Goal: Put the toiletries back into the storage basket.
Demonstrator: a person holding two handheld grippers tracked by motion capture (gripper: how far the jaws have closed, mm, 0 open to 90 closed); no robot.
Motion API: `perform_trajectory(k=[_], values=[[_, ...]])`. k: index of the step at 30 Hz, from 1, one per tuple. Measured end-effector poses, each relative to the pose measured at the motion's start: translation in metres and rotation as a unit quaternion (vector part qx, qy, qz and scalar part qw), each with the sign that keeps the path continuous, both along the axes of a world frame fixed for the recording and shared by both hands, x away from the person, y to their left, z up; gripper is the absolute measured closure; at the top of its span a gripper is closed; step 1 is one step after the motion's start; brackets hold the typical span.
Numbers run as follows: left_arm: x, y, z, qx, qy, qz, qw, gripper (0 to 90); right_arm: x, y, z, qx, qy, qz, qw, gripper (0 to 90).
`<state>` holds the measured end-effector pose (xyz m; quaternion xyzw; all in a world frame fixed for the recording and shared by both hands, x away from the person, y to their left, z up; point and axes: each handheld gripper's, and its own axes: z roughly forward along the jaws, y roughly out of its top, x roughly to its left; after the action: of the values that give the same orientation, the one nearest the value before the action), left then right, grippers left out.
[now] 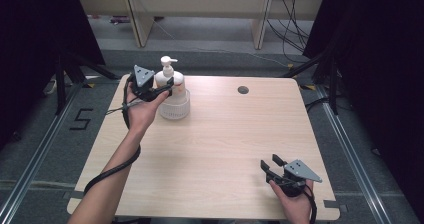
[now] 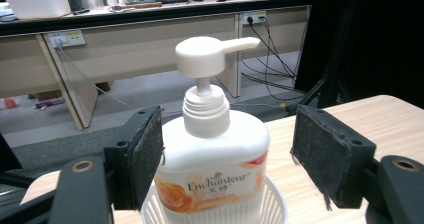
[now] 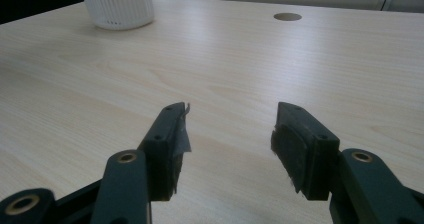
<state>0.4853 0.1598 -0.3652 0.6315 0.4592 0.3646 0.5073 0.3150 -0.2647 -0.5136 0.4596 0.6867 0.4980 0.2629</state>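
Toward the upper left of the high view, a white pump bottle point(image 1: 168, 79) stands upright inside a white ribbed basket point(image 1: 175, 109) on the pale wooden table point(image 1: 220, 144). Just beside the bottle, on its left, the left gripper point(image 1: 162, 88) is held in a hand with its jaws reaching around the bottle's body. Seen from the left gripper view, the bottle point(image 2: 212, 154) fills the middle of the frame between the two black jaws, which stand apart; the left one lies against the bottle's side and the right one is clear of it. At the lower right of the high view, the right gripper point(image 1: 271, 165) rests low over bare table, well apart from the bottle. Its own view shows its jaws point(image 3: 227, 134) spread wide with nothing between them, the basket point(image 3: 117, 6) at the upper left.
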Motion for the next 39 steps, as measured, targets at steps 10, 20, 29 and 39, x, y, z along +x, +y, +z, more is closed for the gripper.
perform_trajectory(k=[10, 20, 29, 39], values=[[-0.022, 0.005, -0.004, -0.004, -0.013, -0.008, 0.9999, 28.2, 0.000, 0.001, 0.000, 0.003, 0.000, 0.001, 1.0000, 47.2], [-0.044, 0.010, -0.013, 0.002, -0.027, -0.012, 0.9996, 28.6, 0.000, 0.001, 0.000, -0.003, -0.001, 0.000, 1.0000, 47.2], [-0.065, 0.016, -0.024, 0.003, -0.032, -0.017, 0.9993, 28.7, -0.002, 0.001, 0.001, 0.003, 0.014, -0.007, 0.9999, 47.1], [-0.094, 0.031, -0.046, 0.009, -0.028, -0.017, 0.9994, 28.8, -0.001, 0.001, 0.000, 0.002, 0.004, -0.003, 1.0000, 46.8]])
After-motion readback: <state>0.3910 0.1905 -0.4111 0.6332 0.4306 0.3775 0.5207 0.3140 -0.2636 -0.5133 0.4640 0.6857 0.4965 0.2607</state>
